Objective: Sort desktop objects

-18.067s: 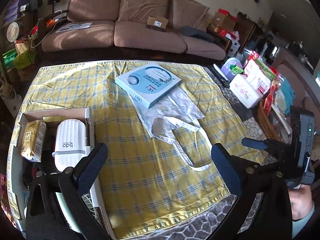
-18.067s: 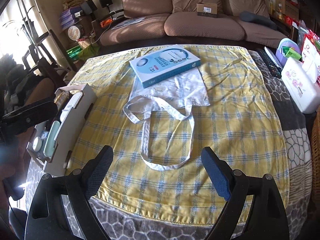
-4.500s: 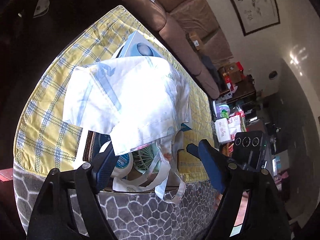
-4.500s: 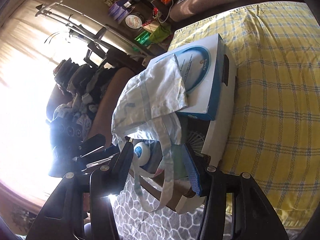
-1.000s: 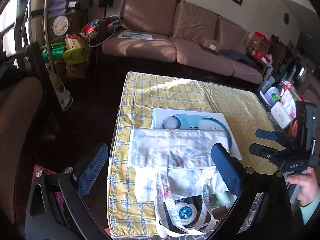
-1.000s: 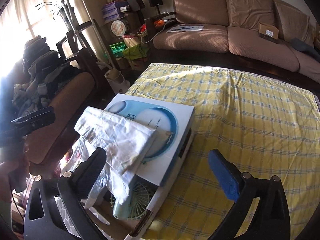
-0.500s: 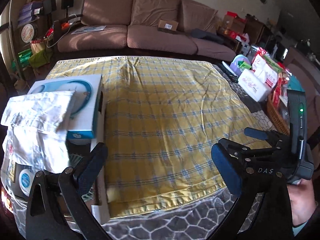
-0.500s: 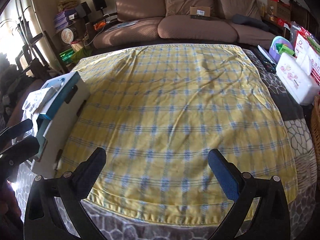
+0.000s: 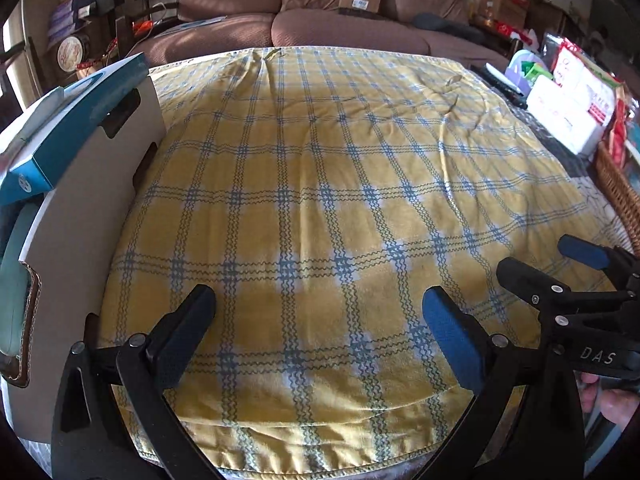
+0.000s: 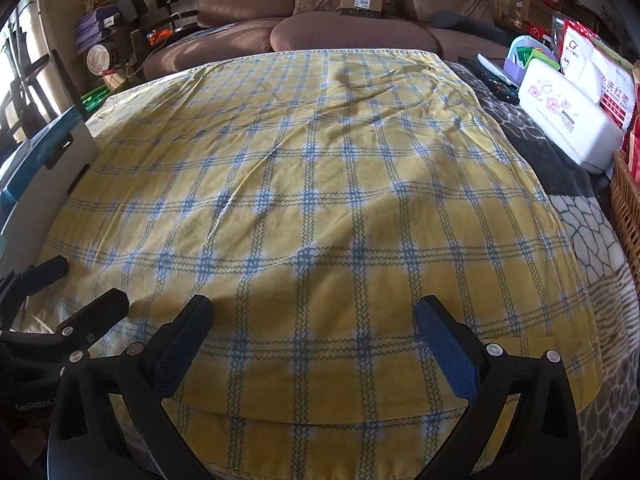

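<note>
Blue box [image 9: 76,120] atop white carton [image 9: 92,216], left edge of frame. Left gripper [image 9: 316,328] and right gripper [image 10: 312,336] both released, empty, over yellow plaid cloth [image 9: 328,184].

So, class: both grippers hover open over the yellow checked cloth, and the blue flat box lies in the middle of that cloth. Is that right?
Not quite. The blue flat box rests on top of the white cardboard box at the cloth's left edge, as the left wrist view shows. The left gripper and right gripper are indeed open over the yellow checked cloth.
</note>
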Demonstrator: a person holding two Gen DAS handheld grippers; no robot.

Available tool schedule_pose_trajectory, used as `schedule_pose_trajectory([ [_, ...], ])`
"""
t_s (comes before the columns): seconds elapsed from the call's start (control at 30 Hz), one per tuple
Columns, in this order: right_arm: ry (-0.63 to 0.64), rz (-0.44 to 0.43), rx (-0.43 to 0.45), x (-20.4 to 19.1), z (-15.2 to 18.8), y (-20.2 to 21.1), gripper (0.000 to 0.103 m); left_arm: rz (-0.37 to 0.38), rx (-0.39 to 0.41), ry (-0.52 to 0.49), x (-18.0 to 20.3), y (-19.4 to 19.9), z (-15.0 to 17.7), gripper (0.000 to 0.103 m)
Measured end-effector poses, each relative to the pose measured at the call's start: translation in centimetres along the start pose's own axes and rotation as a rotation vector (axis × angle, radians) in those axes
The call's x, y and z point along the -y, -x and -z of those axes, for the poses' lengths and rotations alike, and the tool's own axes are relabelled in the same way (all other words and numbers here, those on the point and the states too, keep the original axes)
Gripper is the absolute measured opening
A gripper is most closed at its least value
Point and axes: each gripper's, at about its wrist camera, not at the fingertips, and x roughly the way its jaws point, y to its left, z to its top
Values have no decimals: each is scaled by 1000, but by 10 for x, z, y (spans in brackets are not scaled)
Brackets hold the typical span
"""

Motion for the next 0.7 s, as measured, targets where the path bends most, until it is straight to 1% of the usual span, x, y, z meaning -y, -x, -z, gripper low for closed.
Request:
schedule_pose_trajectory([
  [0.1,-1,31,9,1,2,-2,103,-33,-10,-7,3,-3,-1,103],
  [0.17,-1,49,7,1,1,-4,103,-38,-14,-9,4,-4,-1,103],
  [0.7,-3,49,7,1,1,-4,103,-35,-16,-9,2,-4,-1,103],
])
